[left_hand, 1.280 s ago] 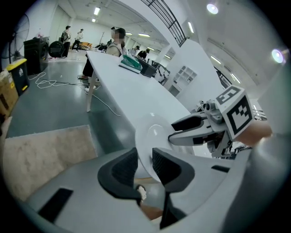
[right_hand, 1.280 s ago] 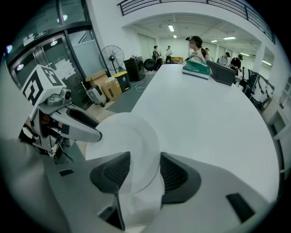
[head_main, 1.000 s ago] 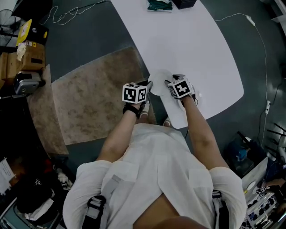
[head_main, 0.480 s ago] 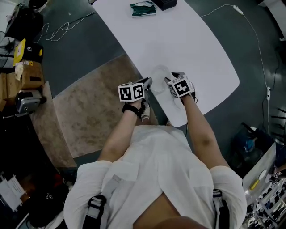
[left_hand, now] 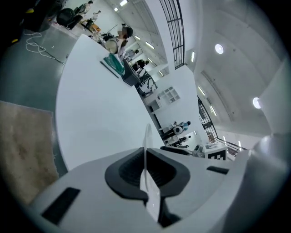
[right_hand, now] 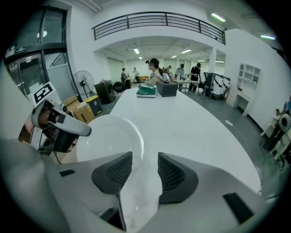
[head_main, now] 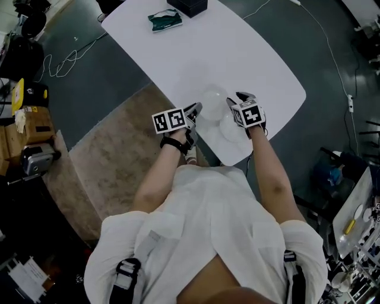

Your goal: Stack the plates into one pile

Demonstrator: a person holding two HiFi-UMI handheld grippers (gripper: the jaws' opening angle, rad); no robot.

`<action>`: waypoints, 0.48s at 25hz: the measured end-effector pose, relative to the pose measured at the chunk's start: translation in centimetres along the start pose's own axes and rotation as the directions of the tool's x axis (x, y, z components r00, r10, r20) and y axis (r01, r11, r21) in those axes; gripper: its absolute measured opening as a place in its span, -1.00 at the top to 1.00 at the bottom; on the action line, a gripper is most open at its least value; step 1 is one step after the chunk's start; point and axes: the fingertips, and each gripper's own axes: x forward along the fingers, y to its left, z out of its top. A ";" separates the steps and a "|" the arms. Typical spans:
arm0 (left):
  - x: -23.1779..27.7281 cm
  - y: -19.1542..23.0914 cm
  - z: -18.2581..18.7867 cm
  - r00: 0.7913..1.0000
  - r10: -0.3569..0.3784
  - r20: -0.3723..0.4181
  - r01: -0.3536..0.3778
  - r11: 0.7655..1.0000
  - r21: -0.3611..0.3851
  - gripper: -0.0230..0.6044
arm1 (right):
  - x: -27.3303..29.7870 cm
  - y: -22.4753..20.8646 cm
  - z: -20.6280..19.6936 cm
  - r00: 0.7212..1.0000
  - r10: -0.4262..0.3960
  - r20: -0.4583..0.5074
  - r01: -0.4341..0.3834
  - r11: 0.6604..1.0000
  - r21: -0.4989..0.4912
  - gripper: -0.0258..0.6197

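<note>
A round white glossy plate (right_hand: 107,136) is gripped at its rim by the left gripper (left_hand: 146,155). Its jaws are closed tight on the thin edge, and in the left gripper view the plate is seen edge-on between the pads. The plate is held tilted near the near edge of the large white oval table (head_main: 249,53). It seems to be lifted off the tabletop, though that cannot be settled for certain.

A second white plate (head_main: 229,129) lies flat on the table just beside it, closer to the person and under the right gripper (right_hand: 144,157). The jaws of the right gripper are fairly wide apart and have just been closing. A glossy white surface is seen through the gap between them, most likely the second white plate, but nothing is pressed by the pads.

No pile is judged to be formed yet. In the head view the two plates are side by side, overlapping a little at most, and neither is set squarely on the other. What is left is judged to be carrying the held plate over the other one, lowering it centred and letting it go.

No further plates are made out on the table. A green packet (head_main: 165,19) and a black box (head_main: 189,6) are seen at its far end, well apart from the plates.
</note>
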 end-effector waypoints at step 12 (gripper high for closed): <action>5.4 -2.2 -7.3 0.954 -0.051 -0.296 0.045 0.999 -0.026 0.87 | -4.3 -5.0 -4.7 0.994 -0.109 -0.007 0.109 0.986 0.129 0.31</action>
